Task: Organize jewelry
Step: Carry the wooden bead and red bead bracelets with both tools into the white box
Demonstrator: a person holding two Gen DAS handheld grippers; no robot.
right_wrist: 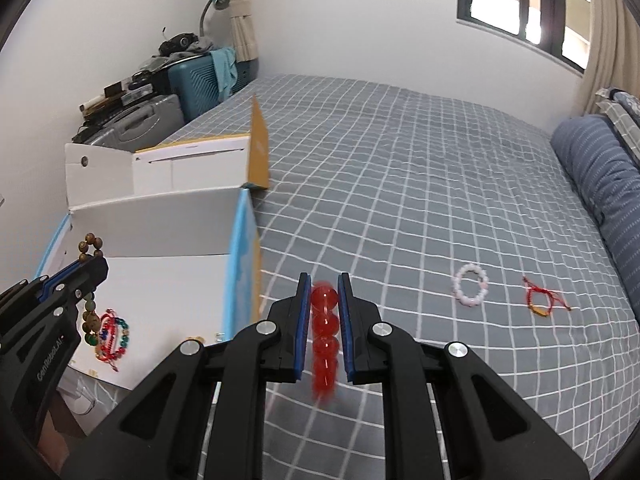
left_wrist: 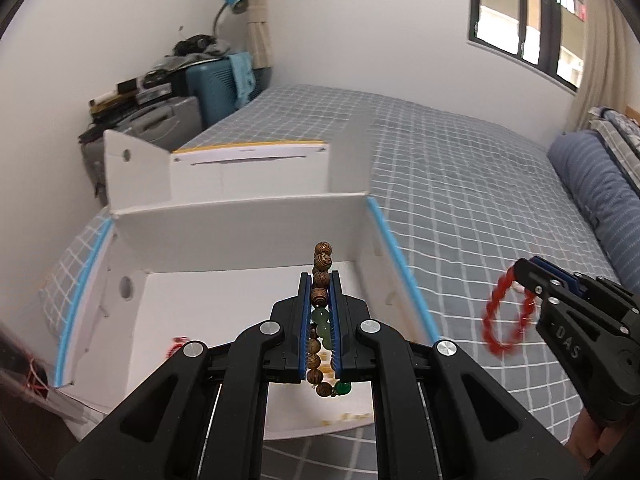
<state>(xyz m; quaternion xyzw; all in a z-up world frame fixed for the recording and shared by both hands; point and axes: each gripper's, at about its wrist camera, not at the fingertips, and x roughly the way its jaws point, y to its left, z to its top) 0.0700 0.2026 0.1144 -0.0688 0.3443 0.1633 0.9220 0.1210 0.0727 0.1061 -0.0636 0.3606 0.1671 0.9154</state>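
Observation:
My left gripper (left_wrist: 320, 280) is shut on a brown wooden and green bead bracelet (left_wrist: 321, 288), held above the open white cardboard box (left_wrist: 248, 236); it also shows in the right wrist view (right_wrist: 90, 258). My right gripper (right_wrist: 324, 280) is shut on a red bead bracelet (right_wrist: 325, 326) above the bed, to the right of the box; the bracelet hangs blurred in the left wrist view (left_wrist: 506, 316). Several coloured bracelets (right_wrist: 114, 334) lie on the box floor. A pink-white bead bracelet (right_wrist: 471, 285) and a red string bracelet (right_wrist: 540, 300) lie on the bed.
The box sits on a grey checked bedspread (right_wrist: 400, 184), its flaps open. A blue striped pillow (right_wrist: 604, 184) lies at the right. Suitcases and clutter (right_wrist: 160, 92) stand beyond the bed by the wall.

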